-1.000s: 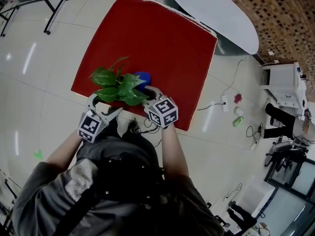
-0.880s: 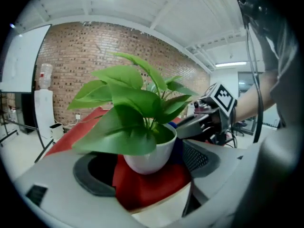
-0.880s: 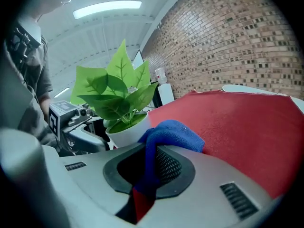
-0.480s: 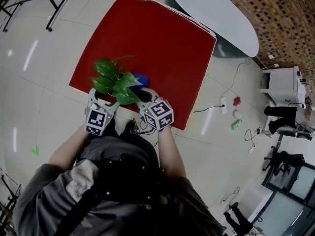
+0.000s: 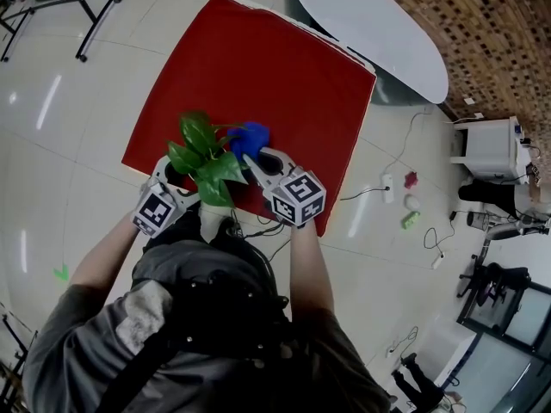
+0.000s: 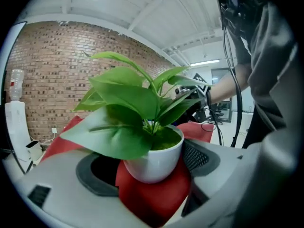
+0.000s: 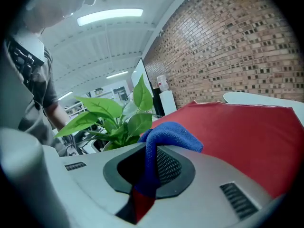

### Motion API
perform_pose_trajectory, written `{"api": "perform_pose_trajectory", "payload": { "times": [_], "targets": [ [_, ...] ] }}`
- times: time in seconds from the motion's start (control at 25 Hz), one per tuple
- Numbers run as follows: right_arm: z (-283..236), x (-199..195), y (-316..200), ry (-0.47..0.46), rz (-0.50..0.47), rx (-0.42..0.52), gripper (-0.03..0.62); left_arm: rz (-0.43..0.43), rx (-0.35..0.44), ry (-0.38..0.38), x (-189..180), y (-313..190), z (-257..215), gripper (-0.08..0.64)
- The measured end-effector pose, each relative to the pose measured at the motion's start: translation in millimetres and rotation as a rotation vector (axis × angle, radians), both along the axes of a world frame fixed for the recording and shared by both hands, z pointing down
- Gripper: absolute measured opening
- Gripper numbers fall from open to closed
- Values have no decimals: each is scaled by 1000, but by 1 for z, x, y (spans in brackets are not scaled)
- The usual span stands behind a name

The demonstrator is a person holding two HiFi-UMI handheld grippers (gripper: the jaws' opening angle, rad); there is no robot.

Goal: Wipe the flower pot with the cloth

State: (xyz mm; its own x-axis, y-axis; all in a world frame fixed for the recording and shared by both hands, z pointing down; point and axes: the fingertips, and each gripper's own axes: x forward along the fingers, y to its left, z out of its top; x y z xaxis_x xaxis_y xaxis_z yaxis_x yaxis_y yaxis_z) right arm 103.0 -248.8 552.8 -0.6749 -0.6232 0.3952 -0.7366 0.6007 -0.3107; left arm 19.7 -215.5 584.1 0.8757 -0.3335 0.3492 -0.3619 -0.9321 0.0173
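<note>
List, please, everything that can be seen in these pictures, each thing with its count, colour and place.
flower pot: one, white, between the left claw's jaws
plant: one, green, growing in the flower pot
cloth: one, blue, pinched in the right claw
mat: one, red, flat on the floor
table: one, white, oval, beyond the mat
power strip: one, white, on the floor right of the mat
left claw: one, grey, shut on the flower pot
right claw: one, grey, shut on the cloth
</note>
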Motion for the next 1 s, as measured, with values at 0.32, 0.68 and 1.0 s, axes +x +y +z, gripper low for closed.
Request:
{"api": "perform_pose_trajectory", "payload": {
  "times": [0.32,0.68,1.0],
  "targets": [
    [8,-29,-54,-39,-41,-28,58,207,-23,3,1,-26,3,437],
    [27,-44,-70,-84,-48,-105,58,310,-30,17,-1,-25,6,439],
    [62,-49,-73,1,-73,-194,58,333,-19,28,-1,-25,9,440]
  ]
}}
